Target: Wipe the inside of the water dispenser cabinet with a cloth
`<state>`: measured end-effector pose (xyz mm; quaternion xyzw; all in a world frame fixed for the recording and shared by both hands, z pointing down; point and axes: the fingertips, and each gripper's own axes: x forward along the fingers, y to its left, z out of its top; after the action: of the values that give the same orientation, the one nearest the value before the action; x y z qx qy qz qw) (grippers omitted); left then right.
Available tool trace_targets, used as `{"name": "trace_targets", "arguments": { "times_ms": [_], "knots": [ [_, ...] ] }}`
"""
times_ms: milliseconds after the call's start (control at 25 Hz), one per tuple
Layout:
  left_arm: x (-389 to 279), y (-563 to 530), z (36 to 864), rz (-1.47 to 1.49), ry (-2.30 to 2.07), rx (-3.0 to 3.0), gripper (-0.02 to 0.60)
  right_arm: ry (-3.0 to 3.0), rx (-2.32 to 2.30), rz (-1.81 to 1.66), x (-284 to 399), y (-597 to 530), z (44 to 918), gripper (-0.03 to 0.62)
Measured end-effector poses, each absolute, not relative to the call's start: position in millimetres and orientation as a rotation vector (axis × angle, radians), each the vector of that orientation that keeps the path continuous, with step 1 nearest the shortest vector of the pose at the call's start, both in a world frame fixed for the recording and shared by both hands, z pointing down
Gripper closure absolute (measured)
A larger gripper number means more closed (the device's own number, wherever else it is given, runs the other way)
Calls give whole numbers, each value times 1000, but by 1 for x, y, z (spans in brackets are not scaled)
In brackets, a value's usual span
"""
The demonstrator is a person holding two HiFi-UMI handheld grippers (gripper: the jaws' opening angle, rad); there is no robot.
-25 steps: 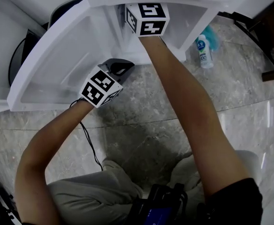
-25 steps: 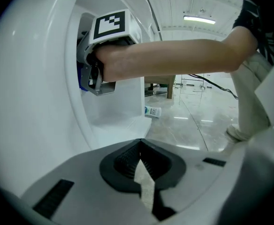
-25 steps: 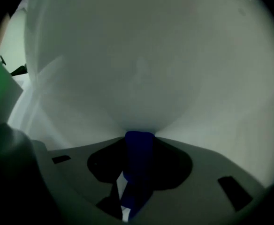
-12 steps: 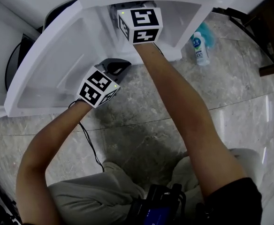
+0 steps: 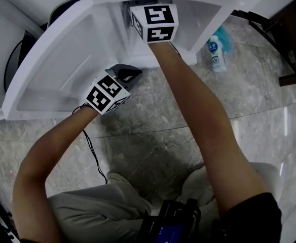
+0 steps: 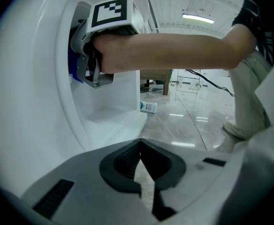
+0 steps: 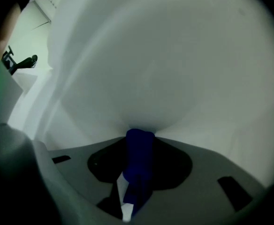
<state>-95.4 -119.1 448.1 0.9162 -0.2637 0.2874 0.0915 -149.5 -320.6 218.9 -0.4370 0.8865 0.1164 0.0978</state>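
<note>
Blue cloth (image 7: pixel 139 161), half-hidden, is clenched in the right gripper (image 7: pixel 138 137) against the cabinet (image 7: pixel 174 69); left gripper (image 6: pixel 140 144) fingers (image 6: pixel 124 162) closed, empty.

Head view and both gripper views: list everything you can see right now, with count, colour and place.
water dispenser cabinet: one, white, top of the head view, standing open
door: one, white, swung open to the left
cloth: one, blue, inside the cabinet, in the right gripper's jaws
bottle: one, white with a blue label, lying on the floor right of the cabinet
cable: one, black, on the floor by the left arm
floor: grey, marble-look
left gripper: shut, empty, outside the cabinet near the door's lower edge
right gripper: inside the cabinet, closed on the cloth
</note>
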Motion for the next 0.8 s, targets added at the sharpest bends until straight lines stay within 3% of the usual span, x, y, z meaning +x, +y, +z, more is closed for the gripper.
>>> {"name": "trace_targets", "arguments": {
  "times_ms": [600, 800],
  "knots": [
    [-91, -116, 440, 872, -800, 2746, 575, 2714, -1305, 367, -153, -329, 225, 477],
    [-99, -139, 426, 884, -947, 2773, 575, 2837, -1195, 235, -140, -303, 248, 476]
  ]
}}
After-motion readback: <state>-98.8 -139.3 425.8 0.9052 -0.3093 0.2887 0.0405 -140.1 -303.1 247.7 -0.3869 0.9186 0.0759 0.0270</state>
